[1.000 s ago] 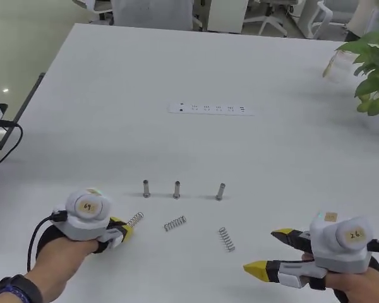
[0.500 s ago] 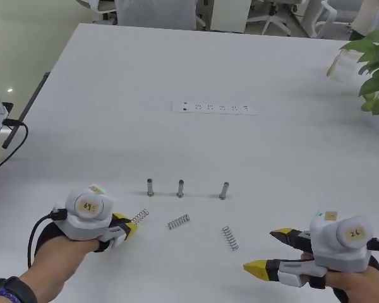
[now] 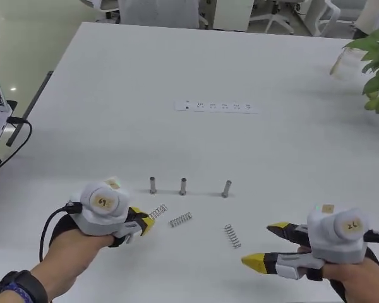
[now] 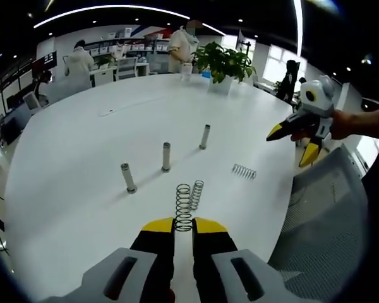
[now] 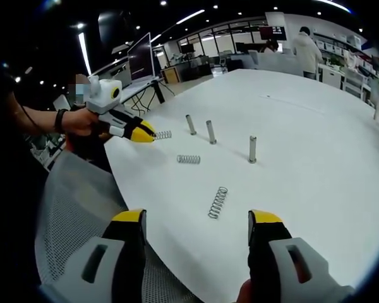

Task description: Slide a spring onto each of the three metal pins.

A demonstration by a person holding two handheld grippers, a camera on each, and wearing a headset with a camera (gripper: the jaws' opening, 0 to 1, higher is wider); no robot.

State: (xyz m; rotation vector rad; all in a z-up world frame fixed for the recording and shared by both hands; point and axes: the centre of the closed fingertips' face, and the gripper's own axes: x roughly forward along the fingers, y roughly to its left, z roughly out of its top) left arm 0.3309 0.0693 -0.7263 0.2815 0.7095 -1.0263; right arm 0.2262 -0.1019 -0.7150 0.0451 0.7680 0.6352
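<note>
You stand at a white table [image 3: 177,69] with a gripper in each hand. Your left gripper [image 3: 145,223] has its yellow-tipped jaws drawn almost together, pinching the near end of the first spring [image 3: 158,211]. The rest of that spring sticks out ahead of the tips, toward the pins. Three metal pins stand upright in a row in front of you: the left pin [image 3: 153,185], the middle pin [image 3: 183,186] and the right pin [image 3: 227,189]. None has a spring on it. The second spring [image 3: 180,219] lies flat on the table just beside the pinched one, on your side of the middle pin. The third spring [image 3: 232,235] lies flat further right, on your side of the right pin, between your two grippers. Your right gripper [image 3: 265,243] is at the near right of the table, its jaws spread wide and gripping nothing. A white power strip [image 3: 218,106] lies beyond the pins, and a leafy plant [image 3: 378,69] stands at the far right edge
</note>
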